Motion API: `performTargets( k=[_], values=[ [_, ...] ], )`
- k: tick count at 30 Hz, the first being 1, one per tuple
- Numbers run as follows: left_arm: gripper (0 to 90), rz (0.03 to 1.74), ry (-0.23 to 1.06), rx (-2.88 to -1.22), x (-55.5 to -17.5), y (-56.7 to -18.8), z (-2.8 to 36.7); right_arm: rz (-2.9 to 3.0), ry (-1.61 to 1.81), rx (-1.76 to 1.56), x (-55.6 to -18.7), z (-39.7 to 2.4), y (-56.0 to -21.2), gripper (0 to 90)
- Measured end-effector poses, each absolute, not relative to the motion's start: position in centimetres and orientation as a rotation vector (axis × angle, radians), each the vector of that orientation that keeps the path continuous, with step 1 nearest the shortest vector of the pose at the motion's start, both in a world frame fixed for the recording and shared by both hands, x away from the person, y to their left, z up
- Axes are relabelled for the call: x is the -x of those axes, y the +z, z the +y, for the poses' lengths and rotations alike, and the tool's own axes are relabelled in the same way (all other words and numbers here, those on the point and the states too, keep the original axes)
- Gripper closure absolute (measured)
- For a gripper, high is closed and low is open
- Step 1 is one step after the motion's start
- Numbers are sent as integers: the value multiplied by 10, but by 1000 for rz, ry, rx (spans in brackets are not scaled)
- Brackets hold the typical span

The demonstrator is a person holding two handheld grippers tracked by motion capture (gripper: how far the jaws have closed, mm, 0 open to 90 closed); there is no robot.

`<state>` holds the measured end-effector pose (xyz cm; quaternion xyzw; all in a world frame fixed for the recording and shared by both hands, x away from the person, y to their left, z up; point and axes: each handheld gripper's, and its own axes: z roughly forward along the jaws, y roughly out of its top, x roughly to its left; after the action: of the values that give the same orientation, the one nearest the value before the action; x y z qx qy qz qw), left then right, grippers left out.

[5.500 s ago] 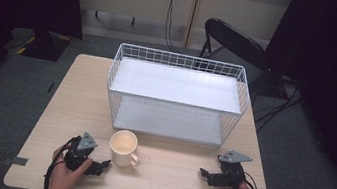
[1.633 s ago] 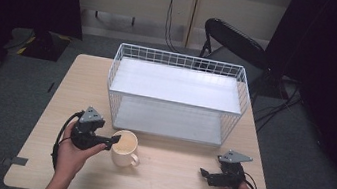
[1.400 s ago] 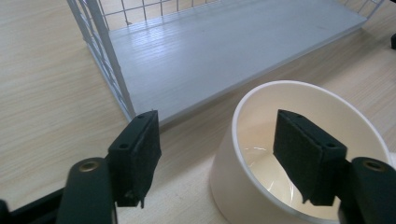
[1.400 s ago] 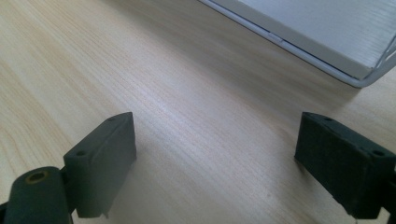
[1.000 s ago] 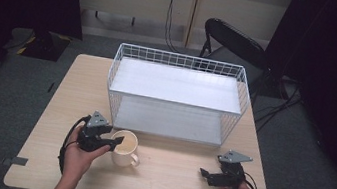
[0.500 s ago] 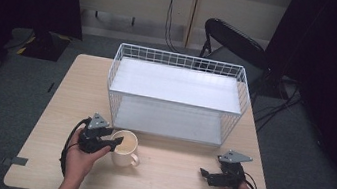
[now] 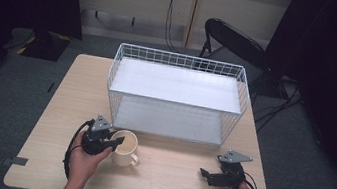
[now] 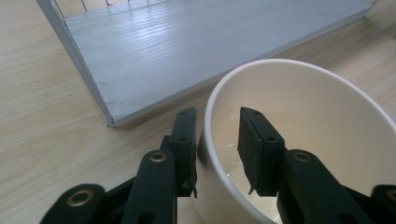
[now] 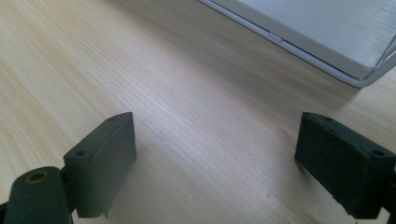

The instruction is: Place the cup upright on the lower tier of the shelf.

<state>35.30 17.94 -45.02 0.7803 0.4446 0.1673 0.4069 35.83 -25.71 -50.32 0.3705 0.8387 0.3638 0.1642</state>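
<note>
Left tool [image 8: 217,119] jaws, just closing, straddle the cream mug [image 8: 299,140] wall, one inside.

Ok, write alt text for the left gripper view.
The left gripper straddles the wall of a cream mug, one black finger outside and one inside; its jaws have just been closing on the rim. Behind stands a white wire shelf on the light wooden table.

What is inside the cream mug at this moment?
One jaw of the left tool reaches inside the mug, the other stands outside, with the wall between them. The inside looks empty and glossy. That jaw covers part of the bottom.
</note>
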Motion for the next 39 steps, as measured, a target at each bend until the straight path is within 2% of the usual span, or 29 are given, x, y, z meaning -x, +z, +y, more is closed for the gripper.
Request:
performTargets(
  k=[7,15,21,39],
  values=[
    [748,1123,426,-1980,-353,-451,178,2391,1037,-1058,-358,-257,-503,118],
    [763,1116,465,-2000,-353,-450,178,2391,1037,-1057,-358,-257,-503,118],
    [820,1162,473,-1959,-349,-447,184,2391,1037,-1056,-358,-257,-503,118],
    [821,1180,547,-1911,-354,-440,176,2391,1037,-1056,-358,-257,-503,118]
  ],
)
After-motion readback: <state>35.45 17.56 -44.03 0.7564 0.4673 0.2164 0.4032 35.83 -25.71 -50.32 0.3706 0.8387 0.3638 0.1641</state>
